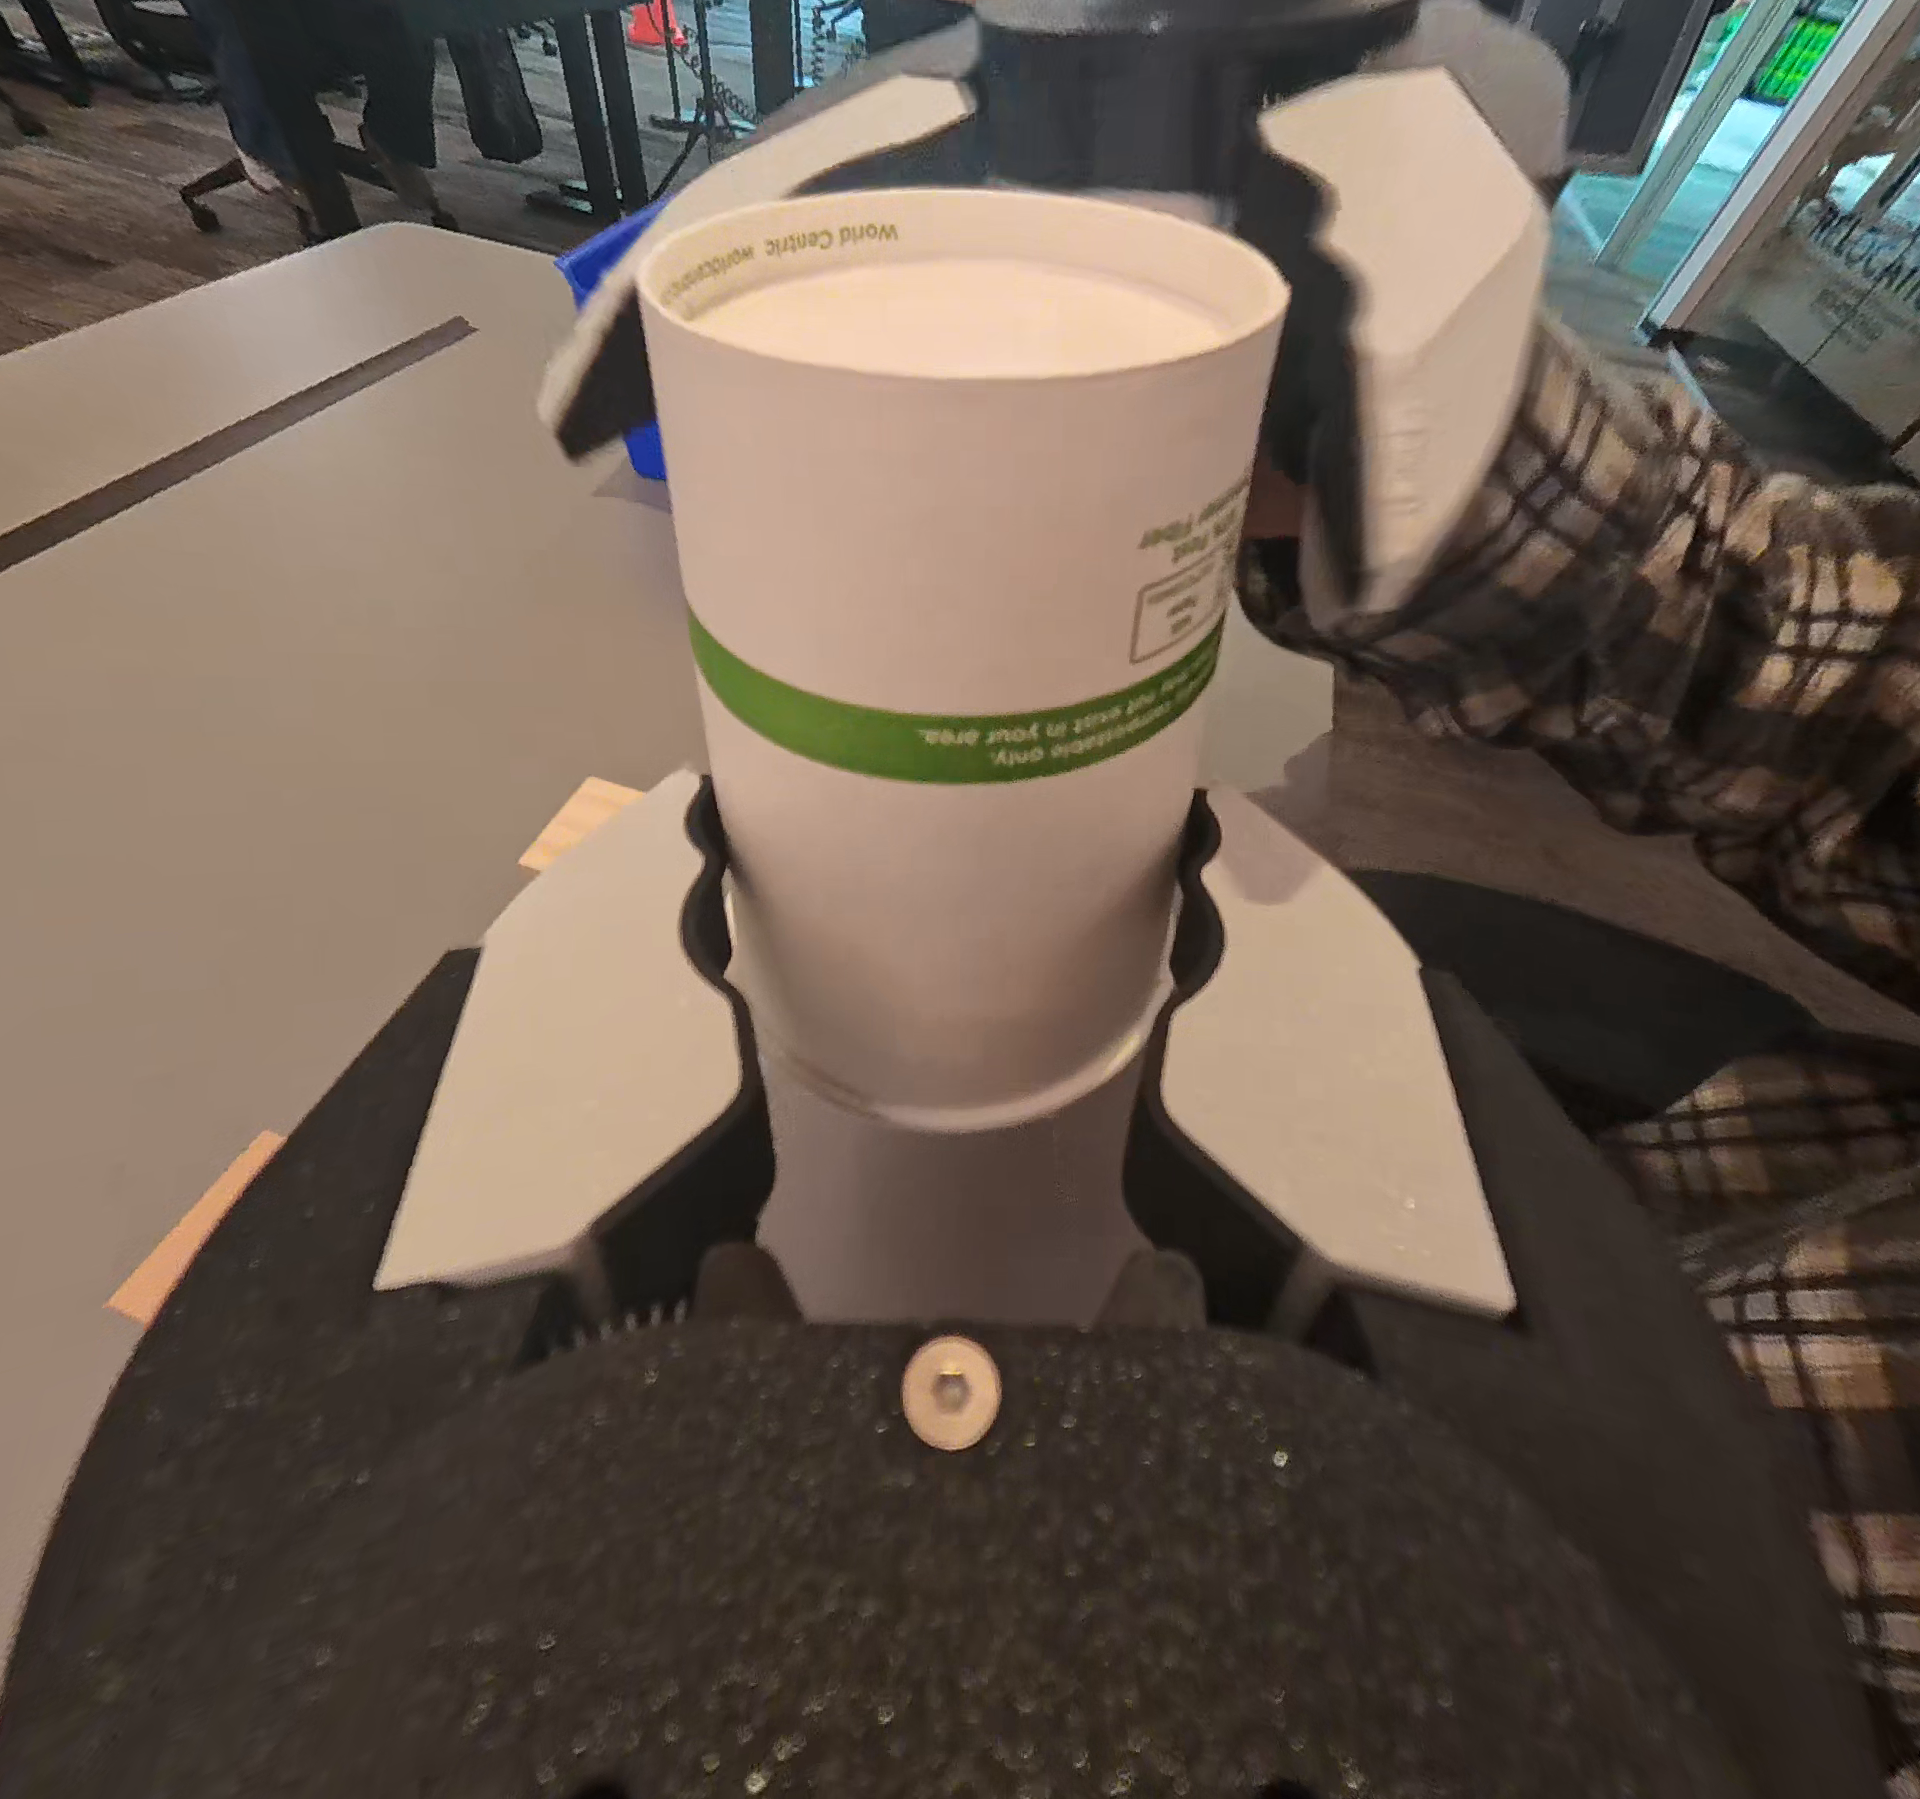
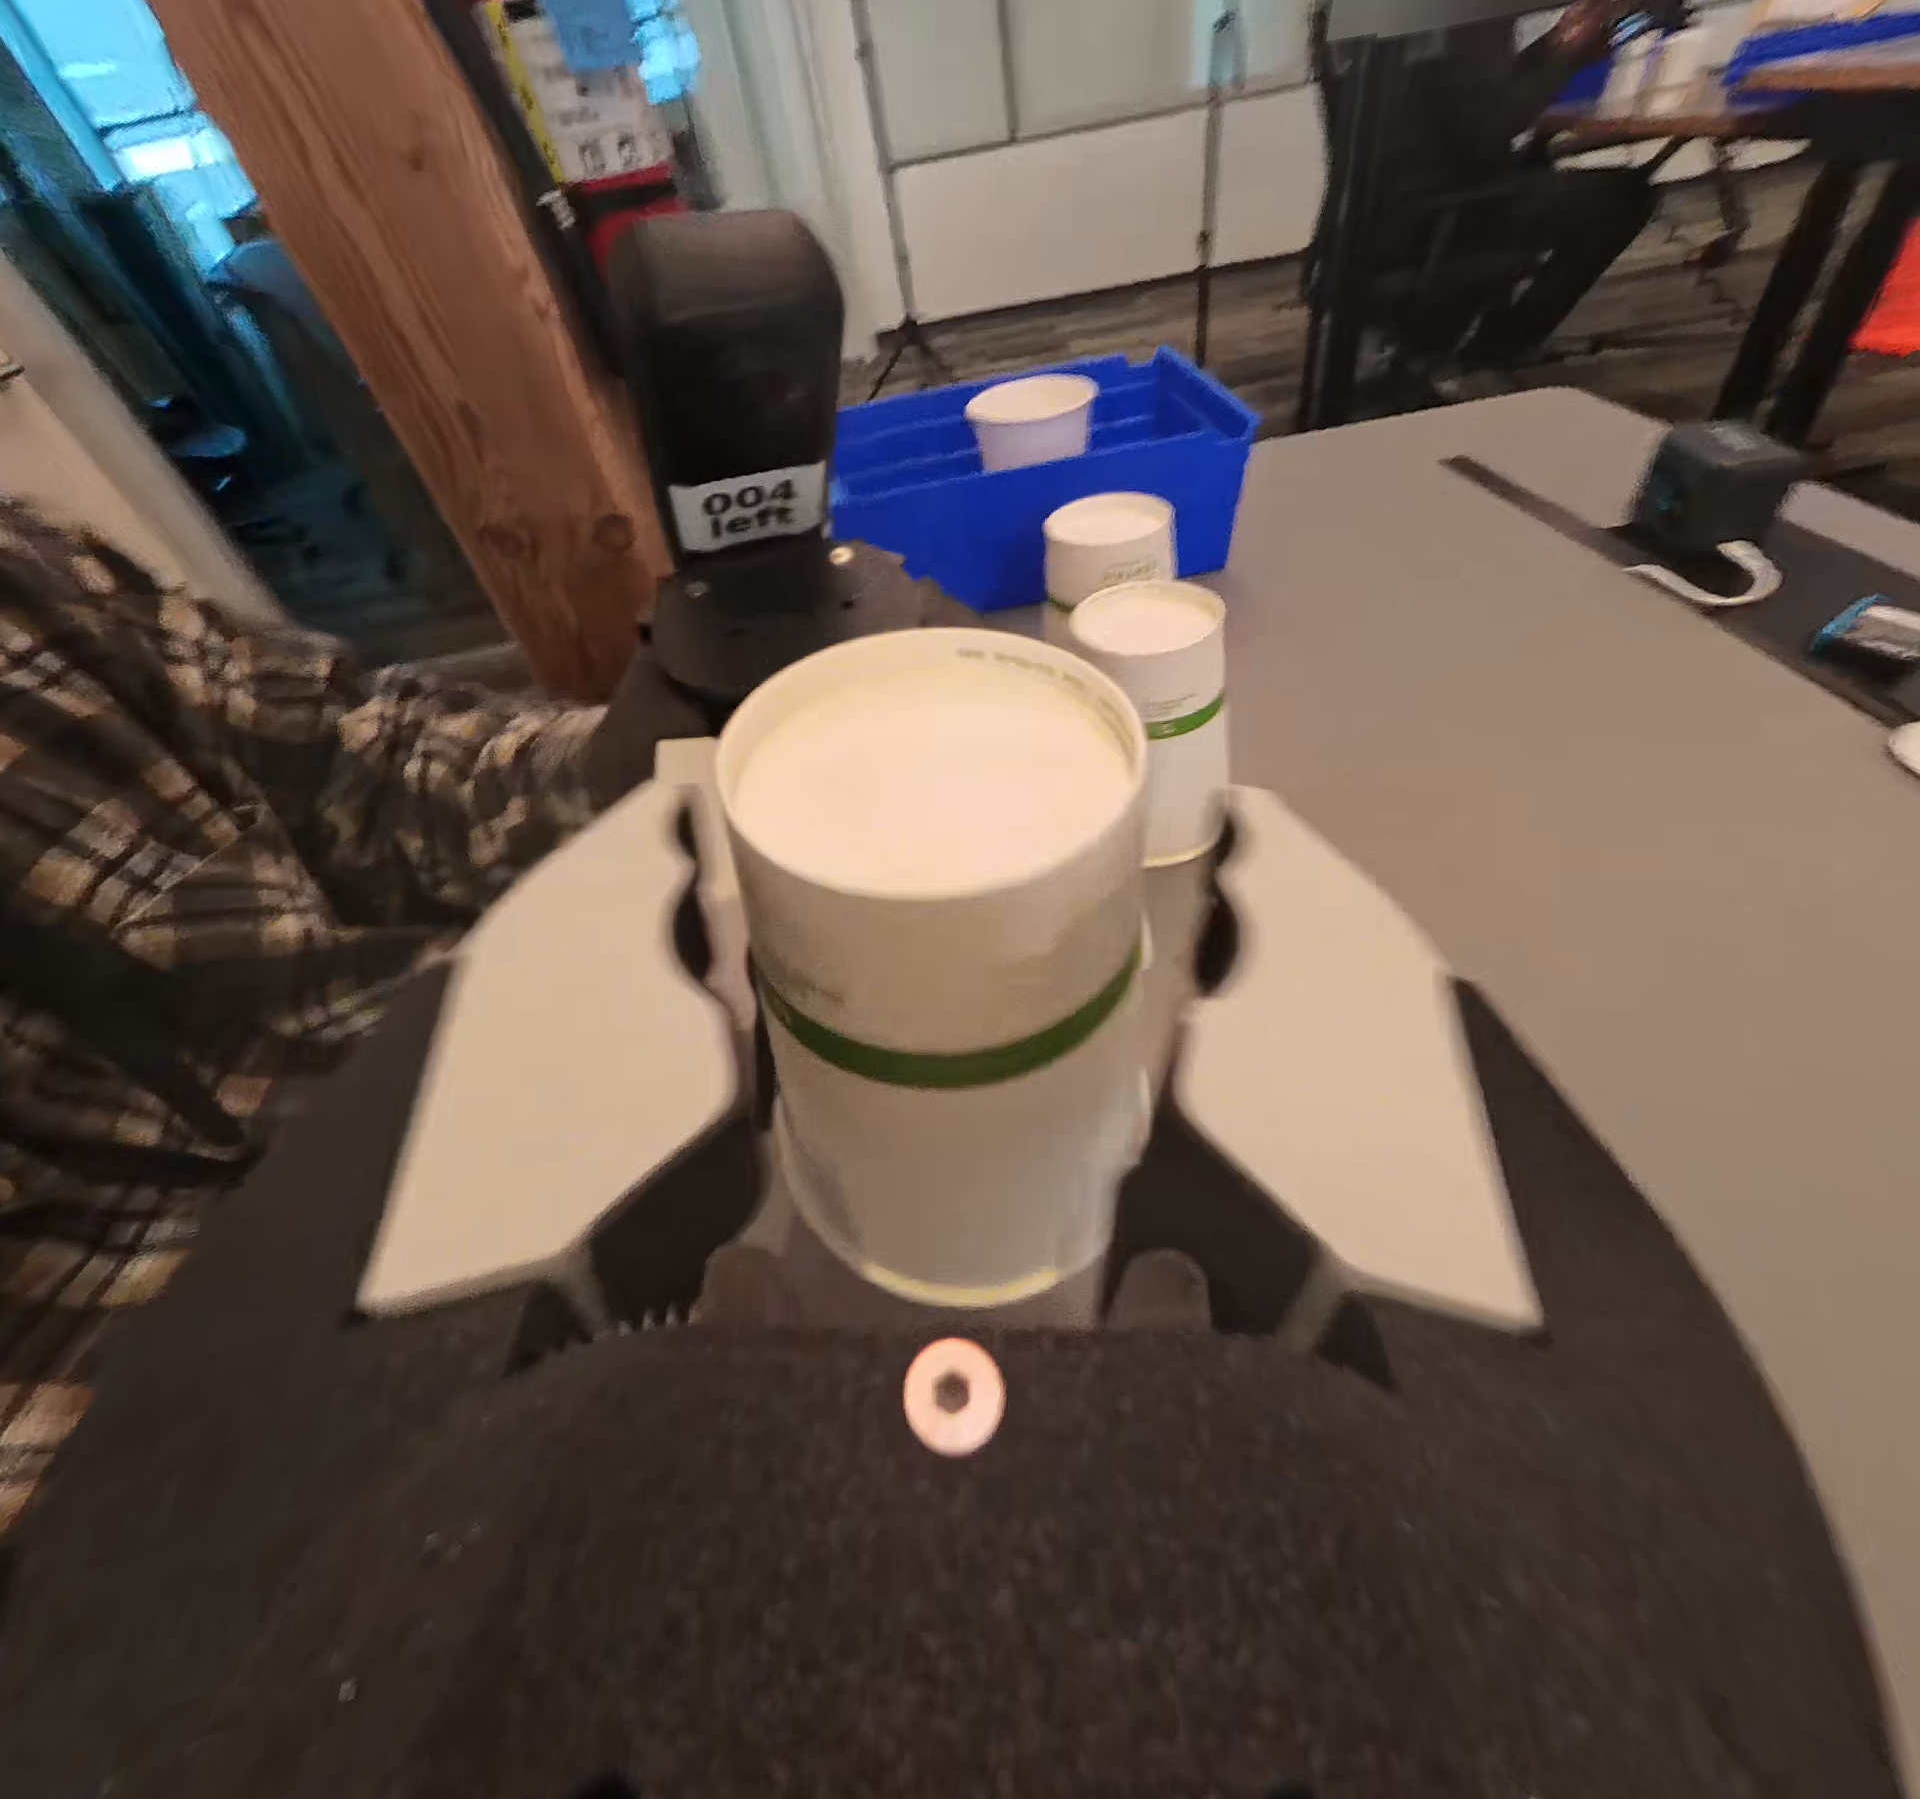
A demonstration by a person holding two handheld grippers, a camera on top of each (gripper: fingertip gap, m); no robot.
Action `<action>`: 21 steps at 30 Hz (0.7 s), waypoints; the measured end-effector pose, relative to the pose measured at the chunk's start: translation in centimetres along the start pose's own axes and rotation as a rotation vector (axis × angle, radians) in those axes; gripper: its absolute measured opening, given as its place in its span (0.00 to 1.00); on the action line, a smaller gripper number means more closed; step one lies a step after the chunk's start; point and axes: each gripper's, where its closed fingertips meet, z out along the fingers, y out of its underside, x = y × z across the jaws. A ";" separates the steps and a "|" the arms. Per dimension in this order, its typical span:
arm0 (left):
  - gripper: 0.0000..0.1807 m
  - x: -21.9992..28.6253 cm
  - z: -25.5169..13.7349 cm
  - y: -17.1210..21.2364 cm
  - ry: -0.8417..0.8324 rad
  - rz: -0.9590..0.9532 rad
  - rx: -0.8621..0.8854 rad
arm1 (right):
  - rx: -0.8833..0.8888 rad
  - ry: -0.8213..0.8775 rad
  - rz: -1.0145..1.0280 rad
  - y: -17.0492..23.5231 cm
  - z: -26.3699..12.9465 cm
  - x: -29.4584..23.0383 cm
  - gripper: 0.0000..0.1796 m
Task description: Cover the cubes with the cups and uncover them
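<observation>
Gripping an upturned paper cup (image 1: 956, 523) low on its wall, near the rim, with the left tool (image 1: 951, 814): pads pressed in on both sides, base upward, rim close over the grey surface (image 1: 260, 710) though contact is not clear. Flanking what looks like the same cup from the opposite side with the right tool (image 2: 961, 814), fingers spread wider than the cup and a gap showing on one side, so not clamping it.

Judging progress: midway at best. Two pale wooden cubes (image 1: 577, 814) (image 1: 192, 1230) peeking out bare from behind the left tool, toward the near left edge, not covered. Two more inverted cups (image 2: 1148, 710) (image 2: 1107, 544) standing in a row beyond the right tool, toward the far edge; possibly hiding cubes, cannot tell. One upright cup (image 2: 1029, 419) sitting in the blue bin (image 2: 1039, 523) at that far edge. Still left, probably: lowering the held cup over a bare cube, then lifting every cup off.

Noting room: broad open grey surface to the right tool's right, up to a small black box (image 2: 1714, 482) near the far right corner. Tighter between the two tools and beside the plaid sleeve (image 1: 1662, 606).
</observation>
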 end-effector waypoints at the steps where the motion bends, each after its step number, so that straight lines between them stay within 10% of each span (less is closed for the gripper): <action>1: 0.46 0.1 0.0 0.2 -0.006 0.008 -0.012 | -0.027 -0.040 -0.006 0.2 0.3 -0.5 0.43; 21: 0.44 -3.6 -21.5 -3.6 -0.330 -0.124 0.363 | 0.194 0.500 0.037 0.7 7.0 9.4 0.42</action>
